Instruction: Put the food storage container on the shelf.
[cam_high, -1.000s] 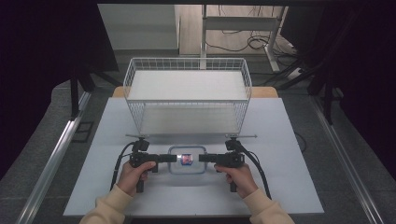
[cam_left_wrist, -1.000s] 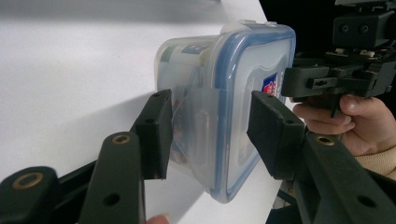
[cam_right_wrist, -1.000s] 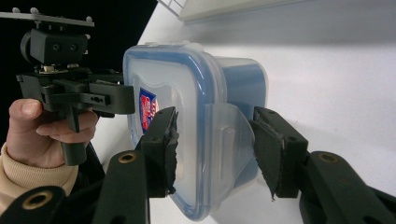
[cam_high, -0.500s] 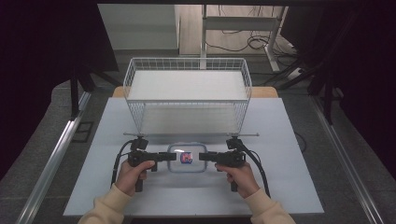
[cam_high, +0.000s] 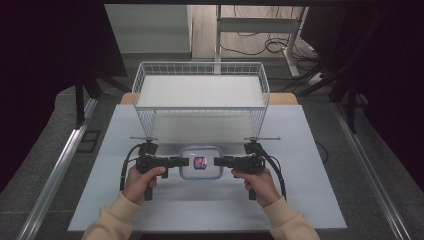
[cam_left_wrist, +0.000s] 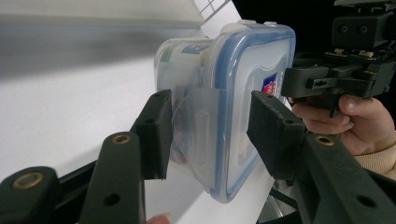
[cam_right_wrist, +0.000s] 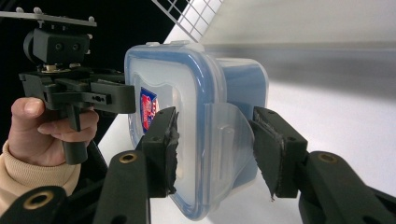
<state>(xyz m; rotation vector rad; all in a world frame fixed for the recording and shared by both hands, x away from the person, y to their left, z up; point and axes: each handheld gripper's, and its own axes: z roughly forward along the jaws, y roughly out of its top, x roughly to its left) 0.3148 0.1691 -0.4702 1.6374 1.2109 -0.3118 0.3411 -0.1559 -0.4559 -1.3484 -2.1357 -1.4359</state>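
A clear plastic food container (cam_high: 201, 162) with a blue-edged lid and a red-and-blue sticker hangs just above the white table, near its front. My left gripper (cam_high: 186, 161) is shut on its left end and my right gripper (cam_high: 216, 161) on its right end. In the left gripper view the jaws (cam_left_wrist: 208, 116) clamp the container (cam_left_wrist: 233, 84) across lid and base, over a side latch. The right gripper view shows its gripper (cam_right_wrist: 212, 135) holding the container (cam_right_wrist: 187, 88) the same way, over the opposite latch. Each view shows the other gripper beyond the box.
An empty white wire basket (cam_high: 200, 107) stands behind the container at the back of the table (cam_high: 300, 200). Grey floor and metal rails flank the table. Dark curtains and a desk frame stand farther back.
Both grippers have risen a little with the container between them, lifting it off the table. The grips have not changed.
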